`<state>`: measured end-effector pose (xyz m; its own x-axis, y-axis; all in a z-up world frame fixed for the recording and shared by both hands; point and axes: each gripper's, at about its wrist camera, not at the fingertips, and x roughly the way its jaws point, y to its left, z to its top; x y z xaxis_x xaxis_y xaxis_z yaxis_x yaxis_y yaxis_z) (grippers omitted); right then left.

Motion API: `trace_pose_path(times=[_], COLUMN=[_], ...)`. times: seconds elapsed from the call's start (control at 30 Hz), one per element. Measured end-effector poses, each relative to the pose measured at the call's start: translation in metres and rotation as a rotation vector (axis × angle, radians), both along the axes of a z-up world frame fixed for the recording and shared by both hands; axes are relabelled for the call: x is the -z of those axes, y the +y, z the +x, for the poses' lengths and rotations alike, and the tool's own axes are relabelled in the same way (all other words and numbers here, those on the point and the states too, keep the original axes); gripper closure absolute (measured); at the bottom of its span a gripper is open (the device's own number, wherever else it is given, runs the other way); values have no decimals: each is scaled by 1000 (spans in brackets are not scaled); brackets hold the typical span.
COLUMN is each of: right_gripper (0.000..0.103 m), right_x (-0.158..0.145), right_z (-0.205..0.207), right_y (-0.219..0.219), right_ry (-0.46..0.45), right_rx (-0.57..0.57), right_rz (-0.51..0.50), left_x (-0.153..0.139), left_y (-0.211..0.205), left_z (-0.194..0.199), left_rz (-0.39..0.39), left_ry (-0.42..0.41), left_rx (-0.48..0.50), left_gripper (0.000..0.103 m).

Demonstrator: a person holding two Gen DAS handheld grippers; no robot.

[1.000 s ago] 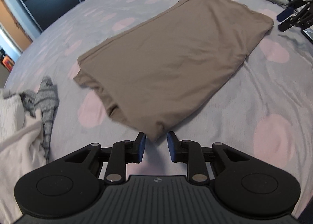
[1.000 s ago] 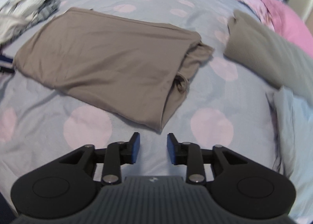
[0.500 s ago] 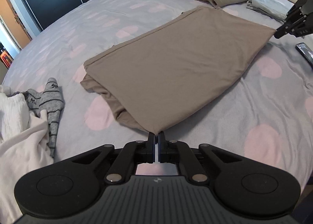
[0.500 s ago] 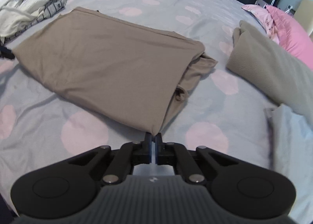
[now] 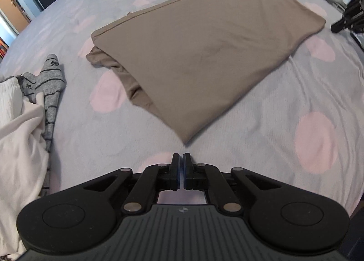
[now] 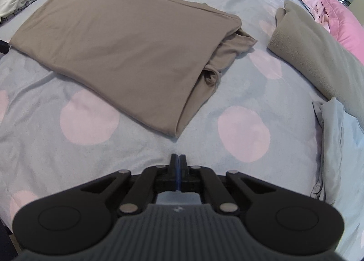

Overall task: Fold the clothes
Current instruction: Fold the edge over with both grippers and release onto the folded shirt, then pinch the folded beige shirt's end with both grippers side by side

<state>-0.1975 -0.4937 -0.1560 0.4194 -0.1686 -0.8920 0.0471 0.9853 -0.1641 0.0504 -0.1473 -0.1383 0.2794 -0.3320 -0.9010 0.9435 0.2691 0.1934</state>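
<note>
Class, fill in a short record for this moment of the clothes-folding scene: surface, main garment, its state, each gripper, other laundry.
surface: spotted bedspread
main garment: taupe garment
state: folded flat, sleeve bunched out at one end
left gripper: shut, empty, short of the garment's corner
right gripper: shut, empty, short of another corner
other laundry: grey striped garment; white cloth; folded olive fleece

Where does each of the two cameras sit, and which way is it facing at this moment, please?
Left wrist: sits on the left gripper, looks steeply down over the bed at a near corner of the folded brown garment; its own shut fingers show, with the right gripper at the far right edge.
Right wrist: sits on the right gripper, looks steeply down at the garment's other near corner; its own shut fingers show.
Shared: the brown garment, the dotted bed, the white and grey clothes pile.
</note>
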Motion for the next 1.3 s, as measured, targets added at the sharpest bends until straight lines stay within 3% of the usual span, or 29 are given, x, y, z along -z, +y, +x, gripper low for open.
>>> trace_pose_path(times=[0.1, 0.2, 0.3, 0.47, 0.6, 0.7, 0.93, 1.3], right_gripper=[99, 98, 79, 76, 74, 60, 63, 71], right_x=[-5, -13, -19, -14, -4, 8, 30, 56], right_z=[-4, -6, -6, -2, -1, -1, -1, -1], right_y=[7, 14, 21, 36, 50, 60, 76, 91], right_ry=[-15, -46, -83, -86, -67, -54, -42, -108], right_rx=[-24, -52, -87, -169, -255, -328, -499, -683], right_rz=[-29, -68, -101, -160, -238, -336, -519, -742], left_x=[-4, -12, -17, -12, 7, 27, 53, 81], left_y=[5, 6, 2, -8, -15, -17, -21, -21], left_z=[-1, -7, -18, -42, -60, -67, -75, -82], left_rz=[1, -16, -19, -33, 21, 77, 120, 42], left_ry=[-29, -73, -137, -274, -371, -461, -615, -845], left_rx=[-2, 24, 67, 188, 303, 361, 466, 571], left_gripper=[100, 87, 87, 80, 80, 80, 80, 87])
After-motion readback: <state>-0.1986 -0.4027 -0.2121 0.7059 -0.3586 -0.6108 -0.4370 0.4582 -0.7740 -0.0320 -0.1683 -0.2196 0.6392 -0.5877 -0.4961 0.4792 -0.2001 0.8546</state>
